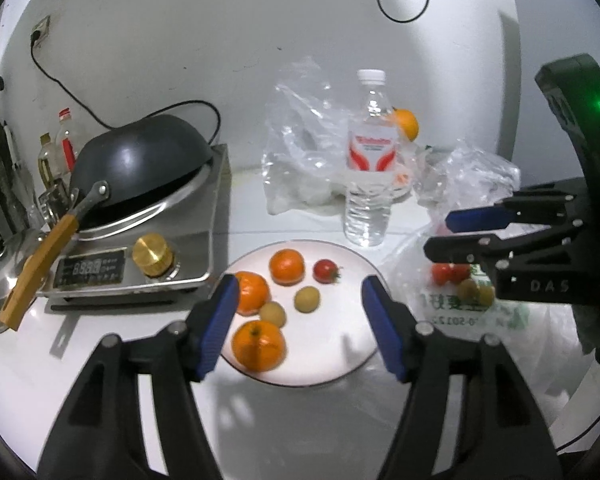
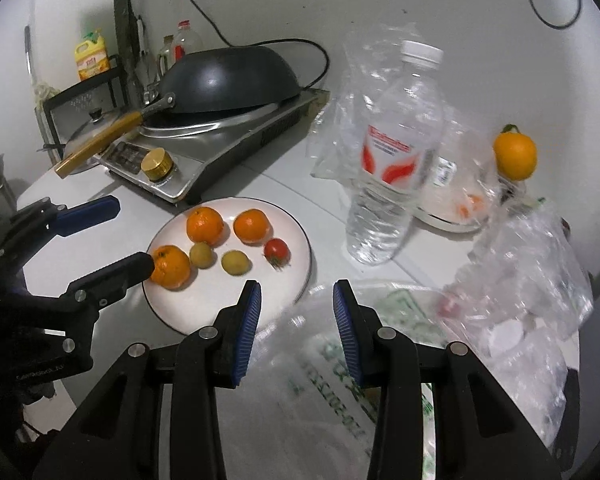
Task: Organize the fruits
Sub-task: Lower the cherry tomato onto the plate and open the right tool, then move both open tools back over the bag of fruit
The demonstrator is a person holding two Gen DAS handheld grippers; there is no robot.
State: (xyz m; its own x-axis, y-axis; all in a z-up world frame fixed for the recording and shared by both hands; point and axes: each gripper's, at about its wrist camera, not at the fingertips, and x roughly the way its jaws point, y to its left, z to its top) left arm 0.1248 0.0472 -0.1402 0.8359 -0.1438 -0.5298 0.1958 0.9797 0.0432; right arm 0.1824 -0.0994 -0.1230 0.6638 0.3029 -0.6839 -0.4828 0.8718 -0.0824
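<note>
White plate [image 1: 352, 276] at centre of the left wrist view carries three oranges, two small yellowish fruits and a tomato [image 1: 325, 271]; the left gripper [image 1: 300, 320] stands apart above it, empty. Right wrist view: the right gripper [image 2: 297, 322], jaws apart and empty, hangs over a bag [image 2: 320, 380] at lower centre, plate [image 2: 204, 312] to its left.

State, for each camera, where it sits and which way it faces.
Left wrist: on the left gripper, looking down over the plate toward the wall; own open blue-padded fingers below, right gripper at right.
Right wrist: on the right gripper, above a printed plastic bag, facing the wall; left gripper at left.
Shared: plate, water bottle, wok.
</note>
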